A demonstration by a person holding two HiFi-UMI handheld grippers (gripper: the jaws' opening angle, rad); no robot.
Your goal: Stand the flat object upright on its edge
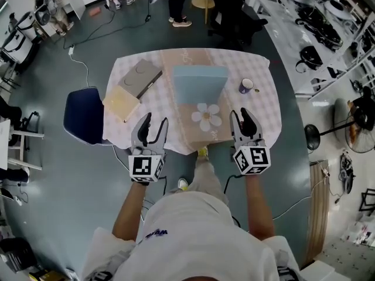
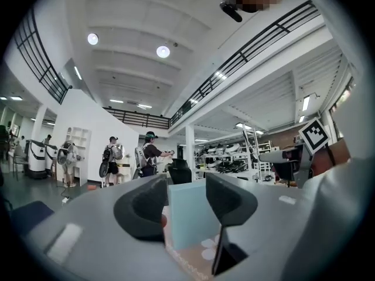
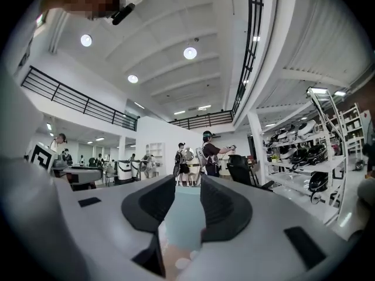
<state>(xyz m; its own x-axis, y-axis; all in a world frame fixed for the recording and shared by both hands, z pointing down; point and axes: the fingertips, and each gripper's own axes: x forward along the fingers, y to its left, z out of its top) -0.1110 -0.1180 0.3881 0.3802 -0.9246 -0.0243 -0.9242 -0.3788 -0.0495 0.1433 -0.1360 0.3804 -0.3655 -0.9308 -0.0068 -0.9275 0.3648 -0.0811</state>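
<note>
your l gripper [image 1: 155, 120] & r gripper [image 1: 241, 113] hover at the table's [image 1: 258, 107] near edge, jaws part open, both empty; blue box [image 1: 199, 81] stands upright mid-table.

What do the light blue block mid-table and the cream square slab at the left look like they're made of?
Light blue rectangular block: probably foam or painted board. Its faces are matte and evenly coloured, with no shine or print.
Cream square slab: possibly pale wood or fibreboard. Its face is dull and flat, without gloss, but it is too small to be sure.
</note>
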